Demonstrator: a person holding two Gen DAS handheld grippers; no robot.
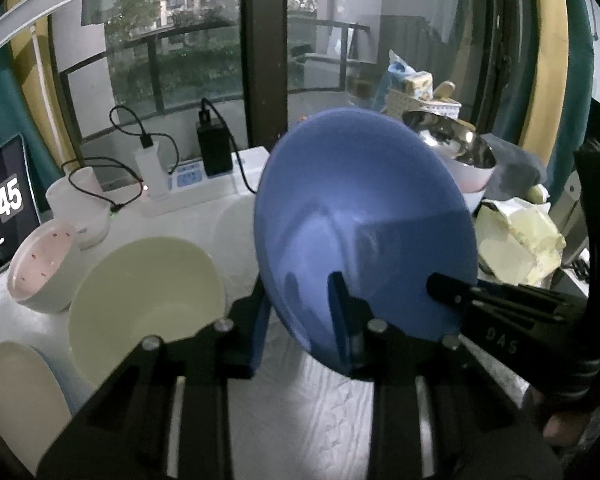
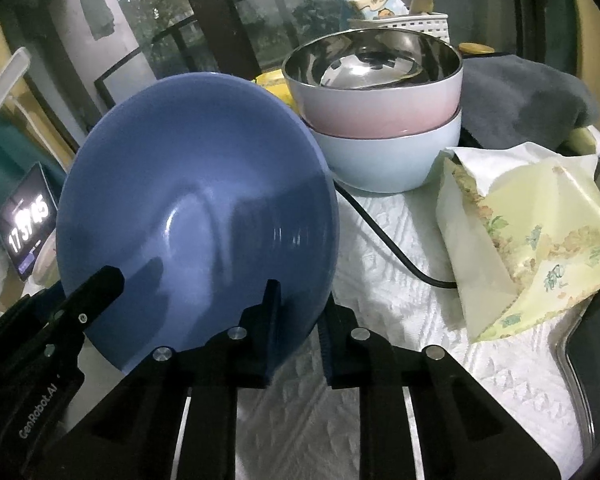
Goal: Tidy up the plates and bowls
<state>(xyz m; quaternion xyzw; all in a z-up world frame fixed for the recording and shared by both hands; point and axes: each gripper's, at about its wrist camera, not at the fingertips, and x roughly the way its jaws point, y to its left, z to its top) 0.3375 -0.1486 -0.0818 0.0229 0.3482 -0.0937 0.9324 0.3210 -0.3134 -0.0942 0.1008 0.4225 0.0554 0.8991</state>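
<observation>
I am holding the blue bowl (image 1: pixel 364 224) tipped up on edge above the white cloth (image 1: pixel 300 400), its hollow facing me, and both claws are working on it at once. My left gripper (image 1: pixel 300 328) is pinching the rim at about 6 o'clock of the bowl, one finger behind the wall and one inside. My right gripper (image 2: pixel 300 320) is pinching the same rim at roughly 5 o'clock in its own view, again one finger on each side. The two-claw grip is probably steadying the wide, slippery bowl while it is carried (a single pinch would let it swing). At 9 o'clock of the bowl in the left view a cream bowl (image 1: pixel 148 304) is sitting upright, a likely place to nest it; a pink-lined bowl (image 1: pixel 44 264) is leaning at 9 o'clock beyond that. At 1 o'clock in the right view a steel-lined pink bowl (image 2: pixel 376 92) is already resting inside a pale blue bowl (image 2: pixel 384 160), so stacking is evidently partly done
</observation>
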